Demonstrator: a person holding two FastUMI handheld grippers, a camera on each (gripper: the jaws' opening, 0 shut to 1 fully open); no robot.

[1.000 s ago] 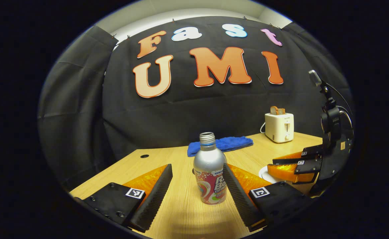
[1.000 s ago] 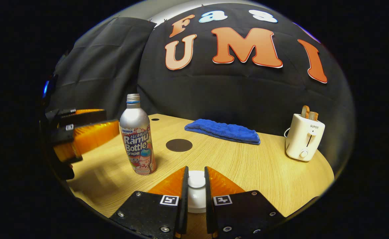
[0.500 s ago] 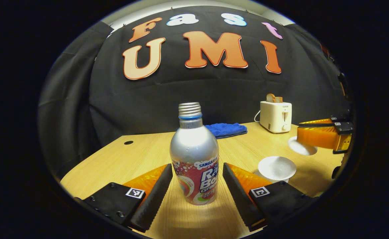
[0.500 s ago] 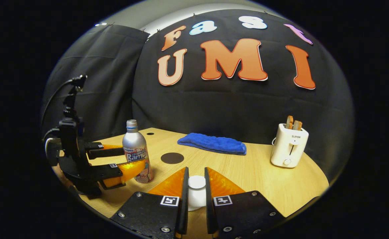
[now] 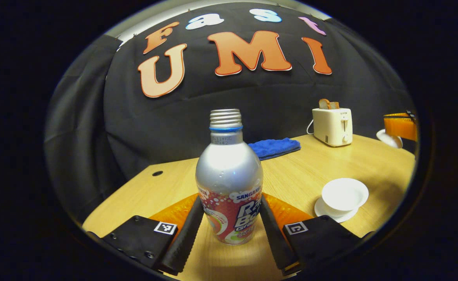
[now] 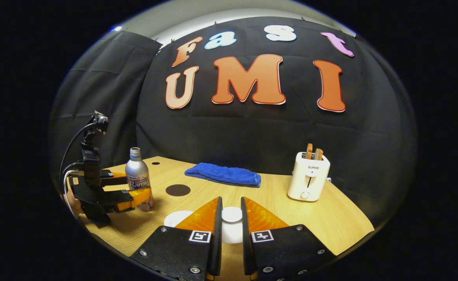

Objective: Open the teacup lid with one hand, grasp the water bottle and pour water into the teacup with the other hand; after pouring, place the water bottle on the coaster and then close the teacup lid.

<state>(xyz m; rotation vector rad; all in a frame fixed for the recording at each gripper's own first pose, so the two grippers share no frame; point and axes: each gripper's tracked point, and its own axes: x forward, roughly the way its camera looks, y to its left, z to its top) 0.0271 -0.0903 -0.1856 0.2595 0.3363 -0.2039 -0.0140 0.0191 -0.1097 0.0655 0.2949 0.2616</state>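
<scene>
The silver water bottle [image 5: 229, 171], cap off, stands on the table between the fingers of my left gripper [image 5: 230, 201], which press on both its sides. The white teacup [image 5: 344, 193] sits open on its saucer to the right of the bottle. My right gripper [image 6: 230, 200] is shut on the knob of the white teacup lid [image 6: 231, 214] and holds it in the air. In the left gripper view the right gripper [image 5: 400, 127] hangs at the far right with the lid [image 5: 389, 138] under it. A dark round coaster [image 6: 177, 190] lies behind the bottle [image 6: 138, 177].
A folded blue cloth [image 6: 223, 174] lies at the back of the wooden table [image 6: 275, 203]. A white toaster [image 6: 308, 181] with bread in it stands at the back right. The table's far left corner has a small cable hole [image 5: 157, 173].
My left gripper has moved in around the bottle and its fingers have closed onto it. My right gripper has carried the lid up and off to the right, away from the cup.
</scene>
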